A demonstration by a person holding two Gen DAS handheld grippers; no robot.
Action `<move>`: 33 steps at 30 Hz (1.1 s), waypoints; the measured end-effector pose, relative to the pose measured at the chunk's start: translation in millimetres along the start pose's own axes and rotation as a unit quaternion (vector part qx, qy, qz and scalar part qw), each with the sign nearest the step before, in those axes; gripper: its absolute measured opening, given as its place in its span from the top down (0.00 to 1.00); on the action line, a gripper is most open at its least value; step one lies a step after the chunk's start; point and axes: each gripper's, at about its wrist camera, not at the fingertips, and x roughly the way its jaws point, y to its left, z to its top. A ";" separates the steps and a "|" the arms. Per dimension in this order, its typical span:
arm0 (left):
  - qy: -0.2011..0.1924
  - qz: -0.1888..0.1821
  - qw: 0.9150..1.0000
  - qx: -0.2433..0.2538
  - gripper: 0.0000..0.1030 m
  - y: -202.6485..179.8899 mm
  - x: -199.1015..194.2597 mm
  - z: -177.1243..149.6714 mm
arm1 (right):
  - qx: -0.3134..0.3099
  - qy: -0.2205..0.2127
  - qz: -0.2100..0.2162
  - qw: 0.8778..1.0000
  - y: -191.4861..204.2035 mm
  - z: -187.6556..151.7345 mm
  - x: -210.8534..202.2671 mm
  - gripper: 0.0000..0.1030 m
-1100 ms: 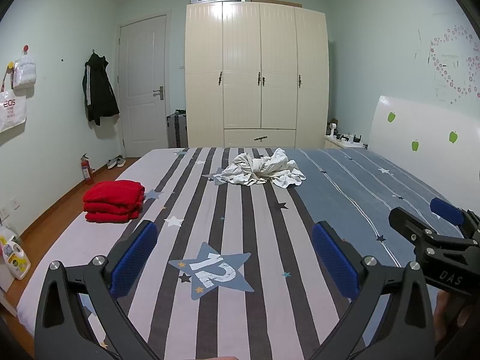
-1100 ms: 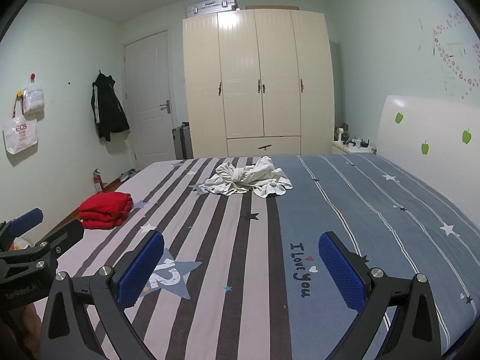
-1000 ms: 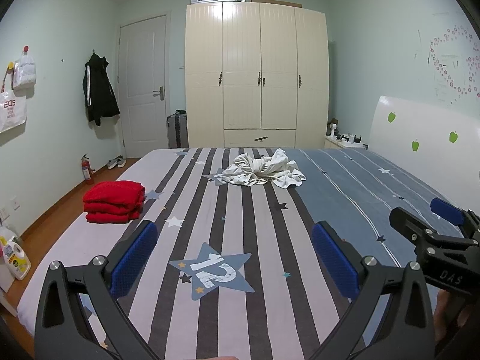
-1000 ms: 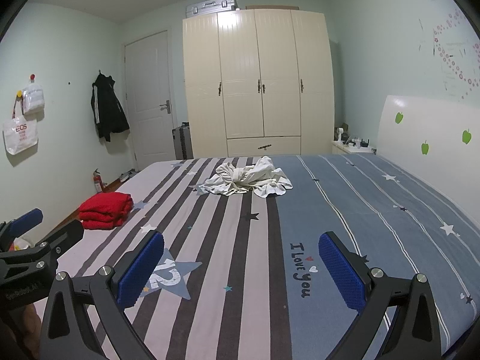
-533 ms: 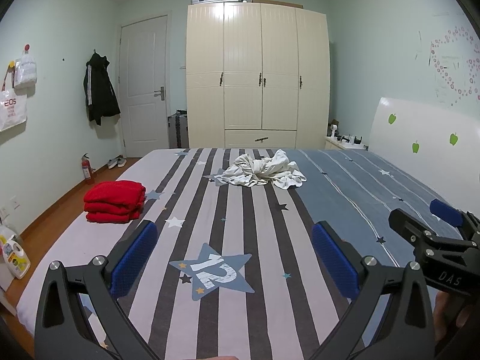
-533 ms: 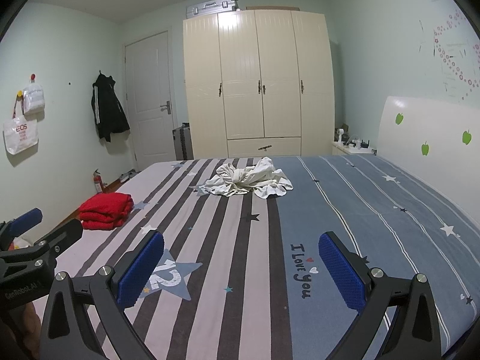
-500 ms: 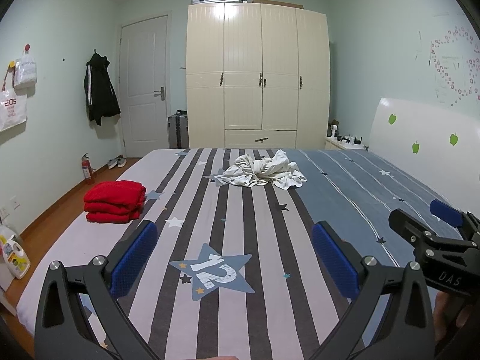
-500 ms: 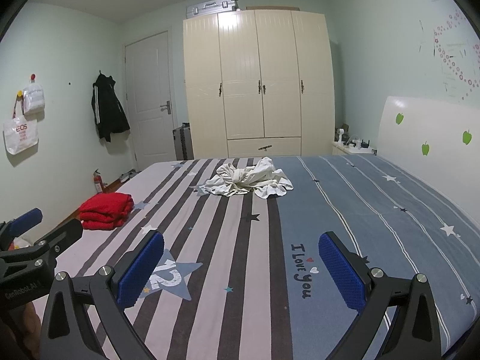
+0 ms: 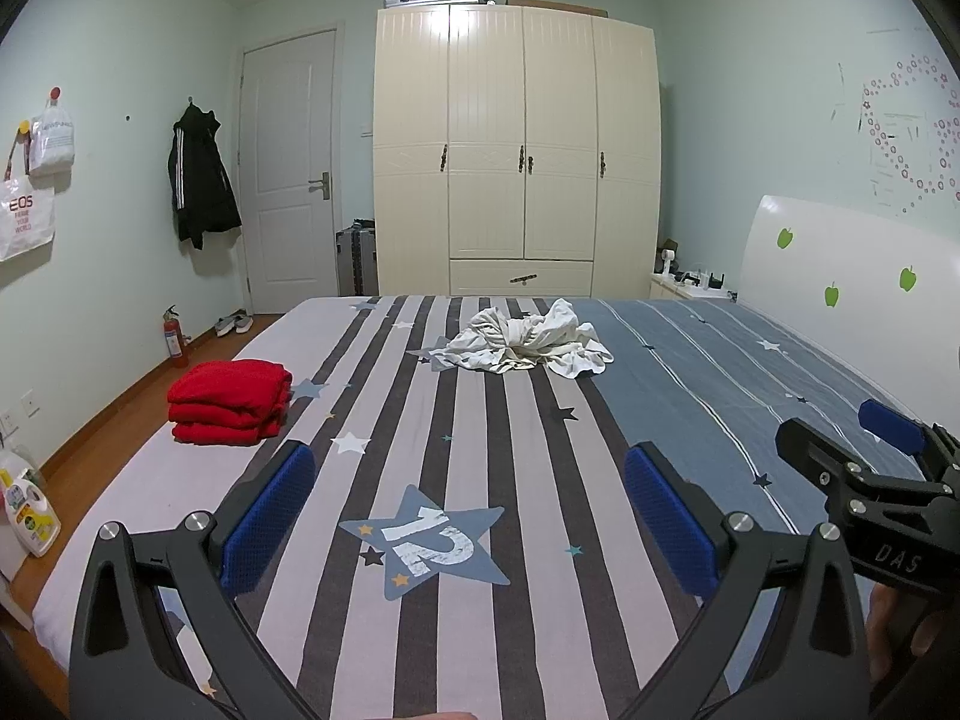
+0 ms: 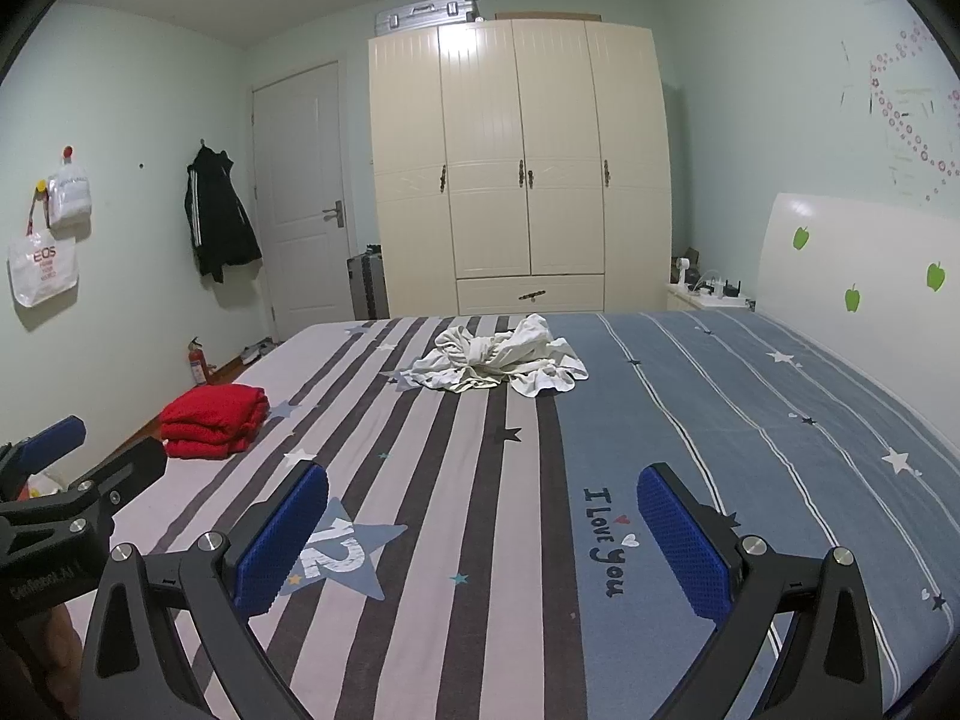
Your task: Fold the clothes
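The left gripper fills the bottom of its own view, jaws spread wide, blue pads angled outward, nothing between them. The right gripper sits likewise at the bottom of its view, jaws wide apart and empty. Each shows in the other's view: the right at the lower right edge, with a hand below it; the left at the lower left edge.

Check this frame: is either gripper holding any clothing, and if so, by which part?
Nothing is held. The left gripper and right gripper are both open over the bed, well short of the crumpled white garment and the folded red garment.
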 end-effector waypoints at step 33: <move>0.000 -0.001 1.000 0.004 0.01 -1.1 -0.8 -3.2 | 0.003 0.001 0.003 1.000 -5.6 0.8 0.9 0.01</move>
